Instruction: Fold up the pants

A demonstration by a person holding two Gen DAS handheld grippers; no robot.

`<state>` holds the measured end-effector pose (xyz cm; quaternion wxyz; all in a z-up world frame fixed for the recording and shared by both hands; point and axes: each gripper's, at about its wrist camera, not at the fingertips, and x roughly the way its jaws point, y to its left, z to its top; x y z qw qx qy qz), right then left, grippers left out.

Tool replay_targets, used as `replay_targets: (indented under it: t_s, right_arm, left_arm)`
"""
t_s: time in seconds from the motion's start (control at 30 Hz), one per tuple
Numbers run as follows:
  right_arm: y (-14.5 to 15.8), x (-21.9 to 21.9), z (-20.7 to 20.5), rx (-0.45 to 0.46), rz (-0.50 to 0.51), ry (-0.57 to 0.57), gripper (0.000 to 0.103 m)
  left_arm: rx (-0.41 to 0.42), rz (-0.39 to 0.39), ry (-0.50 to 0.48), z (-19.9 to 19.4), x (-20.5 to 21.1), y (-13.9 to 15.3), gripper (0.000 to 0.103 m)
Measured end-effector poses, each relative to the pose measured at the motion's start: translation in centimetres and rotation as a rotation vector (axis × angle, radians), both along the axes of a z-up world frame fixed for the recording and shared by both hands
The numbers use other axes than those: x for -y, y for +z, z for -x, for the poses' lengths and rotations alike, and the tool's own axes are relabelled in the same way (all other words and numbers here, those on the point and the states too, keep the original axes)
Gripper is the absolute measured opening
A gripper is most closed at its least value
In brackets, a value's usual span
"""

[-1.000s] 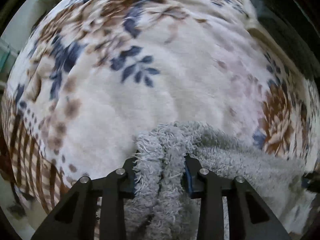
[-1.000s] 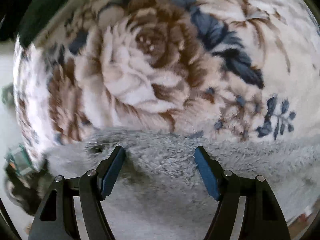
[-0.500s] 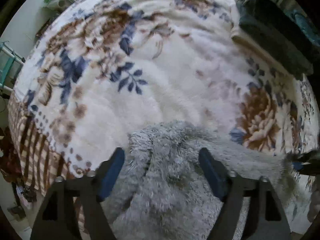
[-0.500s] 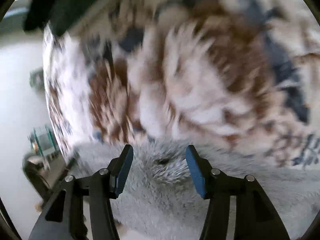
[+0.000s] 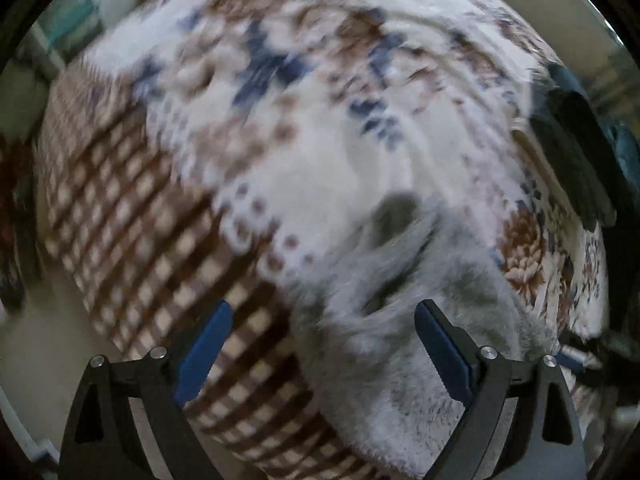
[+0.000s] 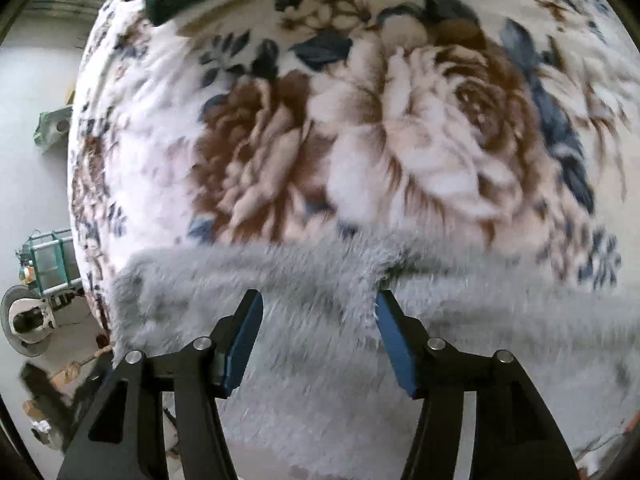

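Left gripper (image 5: 320,344) above the bed, jaws opening wide, blue pads clear of the cloth. Fluffy grey pants (image 5: 400,320) bunched below on the floral blanket (image 5: 320,128), nearer the right pad. Dark folded clothes (image 5: 576,160) at the right edge; picture blurred.

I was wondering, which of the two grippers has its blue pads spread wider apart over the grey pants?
The left gripper: its jaws are opening wide, clear of the fluffy grey pants. The right gripper shows a narrower gap, its jaws opening too, with nothing pinched.
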<state>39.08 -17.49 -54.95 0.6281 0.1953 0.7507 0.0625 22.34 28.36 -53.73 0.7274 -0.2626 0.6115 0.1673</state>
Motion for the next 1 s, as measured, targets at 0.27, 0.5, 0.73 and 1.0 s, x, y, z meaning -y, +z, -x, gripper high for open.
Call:
replay_targets:
  t_s: [0.27,0.5,0.73,1.0]
  right_arm:
    - [-1.3,-2.0,8.1,-0.097,-0.018,-0.057,0.061]
    - [-2.8,-2.5,9.7,-0.128,0.021,-0.052,0.061]
    - [-1.7,-2.8,10.0,-0.085,0.067,-0.004,0.066]
    - [3.0,5.0,14.5,0.156,0.014,-0.217,0.091]
  left_arm:
    - [0.281,0.409,0.018,-0.3,-0.3,-1.5,0.013]
    - [0.129,0.266,0.024,1.9,-2.3,-4.5,0.014]
    - [-0.029,0.096,-0.064,1.4,-0.8,-3.5,0.038]
    - [0.035,-0.189,-0.411,-0.7,11.7,4.9,0.103]
